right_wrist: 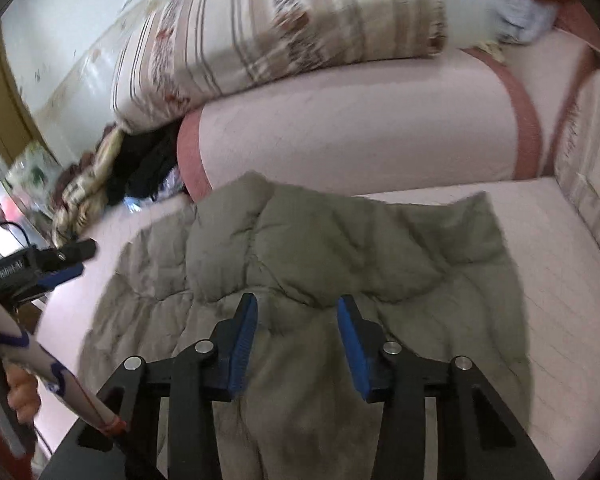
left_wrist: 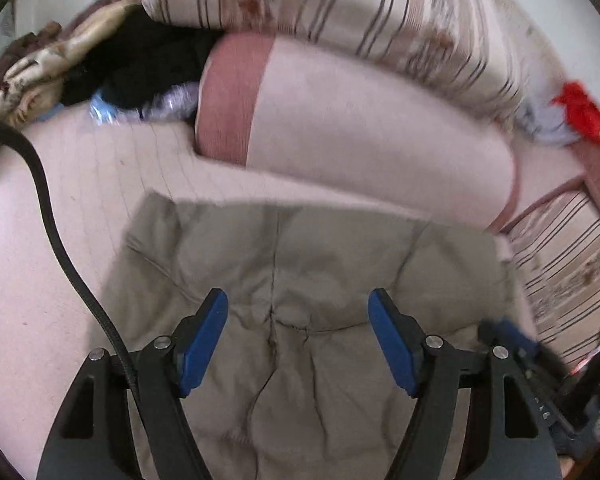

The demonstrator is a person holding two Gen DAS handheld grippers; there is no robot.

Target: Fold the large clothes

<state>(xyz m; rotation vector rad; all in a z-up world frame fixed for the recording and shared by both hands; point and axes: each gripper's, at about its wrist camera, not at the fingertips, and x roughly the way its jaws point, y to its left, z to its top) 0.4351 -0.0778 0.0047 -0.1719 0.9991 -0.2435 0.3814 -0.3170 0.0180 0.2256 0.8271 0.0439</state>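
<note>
Hovering over grey-green quilted jacket (right_wrist: 300, 256) on bed (right_wrist: 548, 280), L gripper (left_wrist: 298, 344) & R gripper (right_wrist: 296, 344) are held apart, empty; fold released, next edge must be re-grasped.

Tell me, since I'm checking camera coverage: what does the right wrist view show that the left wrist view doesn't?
Only the right wrist view shows a hand and the garment's far corner folded over. Only the left wrist view shows a black cable crossing the bed. Both share the grey-green padded garment spread on the pink bed, the pink bolster and the striped quilt.
</note>
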